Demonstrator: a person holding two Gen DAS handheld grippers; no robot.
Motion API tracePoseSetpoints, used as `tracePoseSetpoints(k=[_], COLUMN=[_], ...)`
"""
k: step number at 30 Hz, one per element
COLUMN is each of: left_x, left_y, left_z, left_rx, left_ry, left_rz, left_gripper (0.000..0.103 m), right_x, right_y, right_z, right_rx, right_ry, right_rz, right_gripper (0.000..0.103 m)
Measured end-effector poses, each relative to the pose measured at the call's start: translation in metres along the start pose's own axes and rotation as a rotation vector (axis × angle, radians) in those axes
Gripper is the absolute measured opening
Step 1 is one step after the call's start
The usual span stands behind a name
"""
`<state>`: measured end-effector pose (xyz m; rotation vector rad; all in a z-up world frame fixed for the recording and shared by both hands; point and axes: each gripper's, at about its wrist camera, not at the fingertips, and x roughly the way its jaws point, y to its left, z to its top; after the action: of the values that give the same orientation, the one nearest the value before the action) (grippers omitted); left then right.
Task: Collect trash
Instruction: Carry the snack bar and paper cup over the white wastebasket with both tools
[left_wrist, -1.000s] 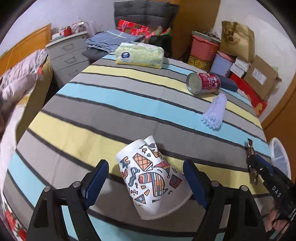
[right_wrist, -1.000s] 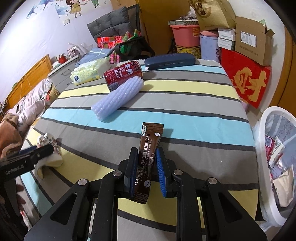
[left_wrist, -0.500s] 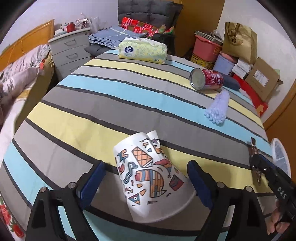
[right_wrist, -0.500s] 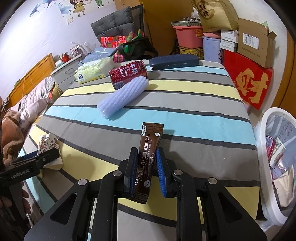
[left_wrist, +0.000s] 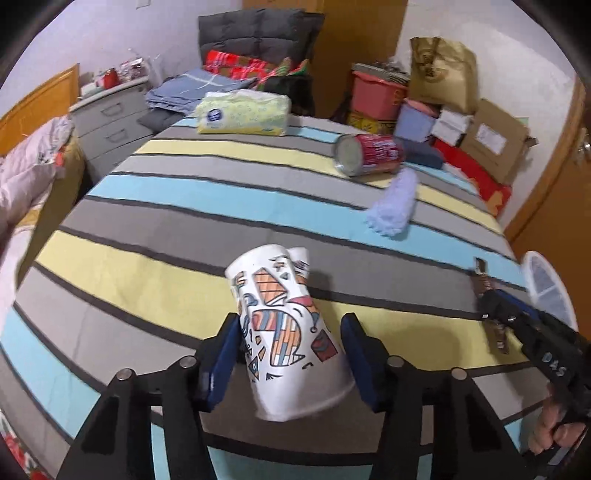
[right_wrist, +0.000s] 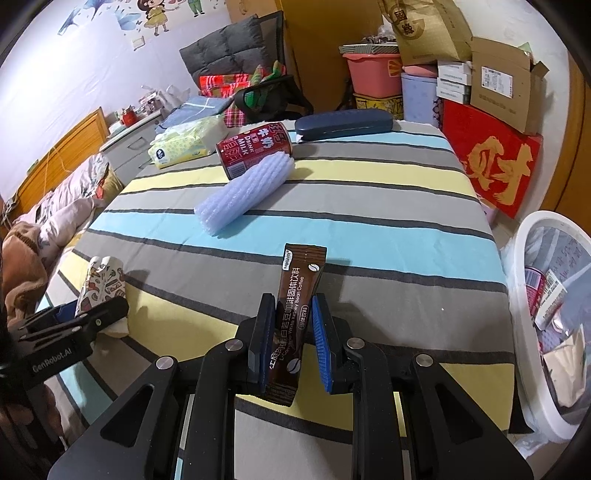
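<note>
Crushed paper cup (left_wrist: 288, 328), light and squashy, is being closed on mid-body by left gripper (left_wrist: 290, 356); coffee sachet (right_wrist: 295, 317) is pinched in right gripper (right_wrist: 291, 341).

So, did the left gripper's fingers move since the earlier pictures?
Yes. The left gripper is closing inward on the paper cup, which lies on the striped cloth.

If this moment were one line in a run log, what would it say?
left gripper: closing around crushed paper cup | right gripper: shut on coffee sachet | white bin: beside table, partly filled
</note>
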<state>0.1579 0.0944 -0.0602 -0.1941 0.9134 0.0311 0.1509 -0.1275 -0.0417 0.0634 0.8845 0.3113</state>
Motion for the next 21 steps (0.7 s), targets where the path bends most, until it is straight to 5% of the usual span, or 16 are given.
tracePoseSetpoints(k=[21], left_x=[-0.043], left_y=[-0.081], left_z=[0.014], left_rx=[0.187], left_ry=[-0.102], left_rz=[-0.137], left_gripper=[0.047], right_x=[-0.039], right_y=[-0.027], right_z=[-0.002], right_rx=[0.07], right_ry=[-0.102], right_rz=[-0.046], right_gripper=[0.021])
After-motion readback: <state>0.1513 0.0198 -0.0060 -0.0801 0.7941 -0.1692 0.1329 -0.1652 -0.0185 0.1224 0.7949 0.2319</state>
